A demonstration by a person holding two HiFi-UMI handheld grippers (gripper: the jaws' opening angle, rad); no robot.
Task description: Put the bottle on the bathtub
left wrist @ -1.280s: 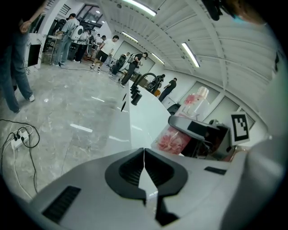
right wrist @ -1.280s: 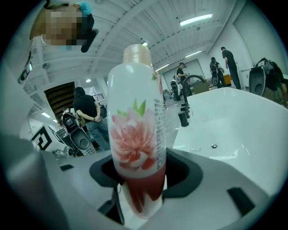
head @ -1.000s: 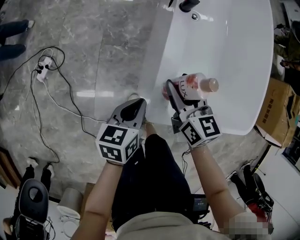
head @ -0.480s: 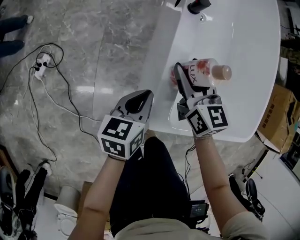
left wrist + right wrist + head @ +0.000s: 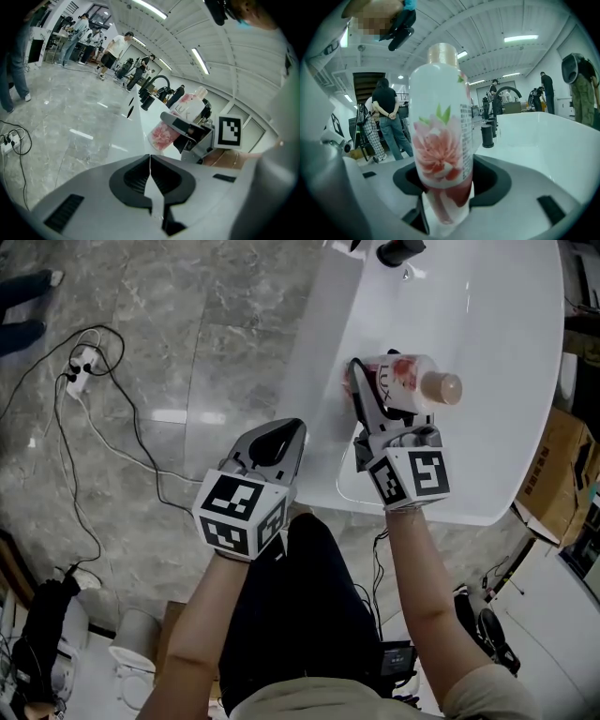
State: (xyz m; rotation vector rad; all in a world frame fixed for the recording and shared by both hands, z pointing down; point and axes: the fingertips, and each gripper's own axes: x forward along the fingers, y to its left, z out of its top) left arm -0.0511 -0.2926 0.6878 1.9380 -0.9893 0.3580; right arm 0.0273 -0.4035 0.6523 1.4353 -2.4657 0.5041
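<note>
Clamping flowered bottle (image 5: 440,136) in right tongs (image 5: 443,197) over white bathtub (image 5: 492,460), left tongs (image 5: 150,159) clenched empty, marble floor (image 5: 187,352)

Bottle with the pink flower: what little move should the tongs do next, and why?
Probably lower it a little. The right tongs grip the bottle near its base, and it seems to hang just above the white bathtub, close to the near rim, not resting on it. Easing it down before opening would likely keep it from dropping.

Bright ceiling strip lights, floor glare, fisheye-warped gripper views, sharp focus
</note>
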